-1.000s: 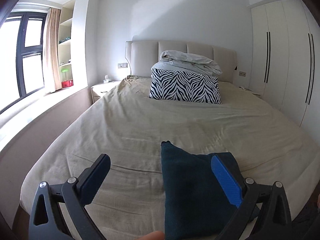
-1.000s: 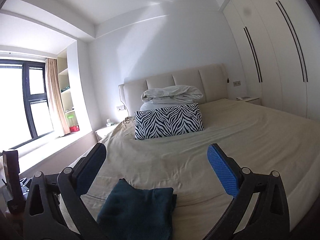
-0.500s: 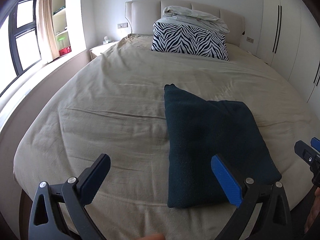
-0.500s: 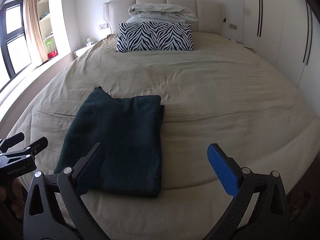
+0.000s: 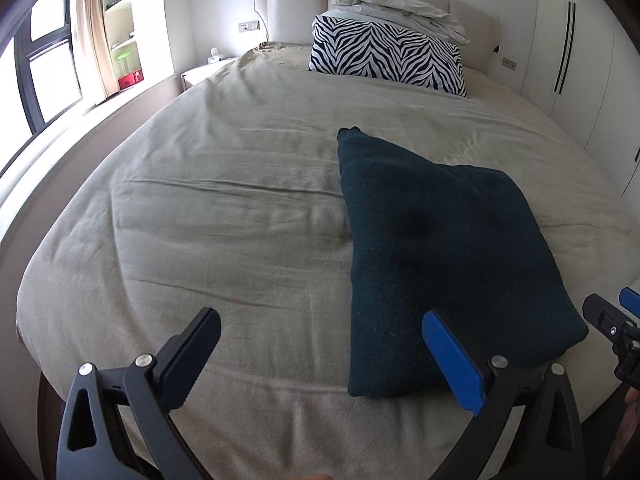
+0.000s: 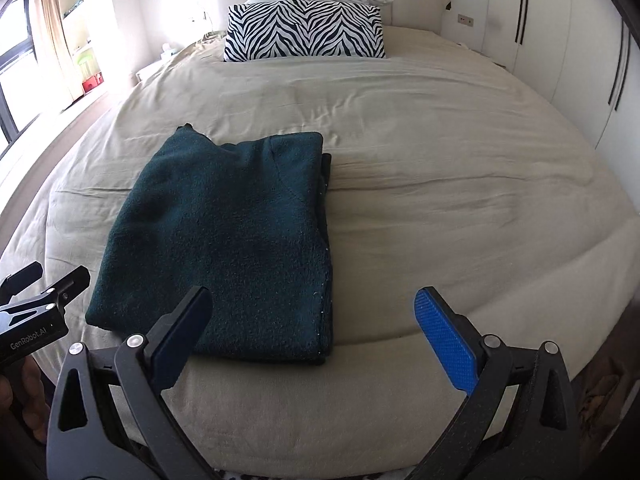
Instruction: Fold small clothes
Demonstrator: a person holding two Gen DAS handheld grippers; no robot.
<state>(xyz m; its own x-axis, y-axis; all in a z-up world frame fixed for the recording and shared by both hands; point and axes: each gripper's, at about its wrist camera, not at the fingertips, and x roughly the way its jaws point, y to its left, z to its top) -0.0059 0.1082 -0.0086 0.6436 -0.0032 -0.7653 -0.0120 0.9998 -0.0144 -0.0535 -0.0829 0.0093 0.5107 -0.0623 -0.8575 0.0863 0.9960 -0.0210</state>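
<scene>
A dark teal knit garment, folded into a rectangle, lies flat near the near edge of the beige bed. The left gripper hovers with jaws spread wide over the sheet, its right finger above the garment's near left corner. The right gripper is likewise spread and empty, above the garment's near right corner. A zebra-print pillow rests far off by the headboard.

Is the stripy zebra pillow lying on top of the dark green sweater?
No, the zebra pillow sits by the headboard, far from the sweater.
</scene>
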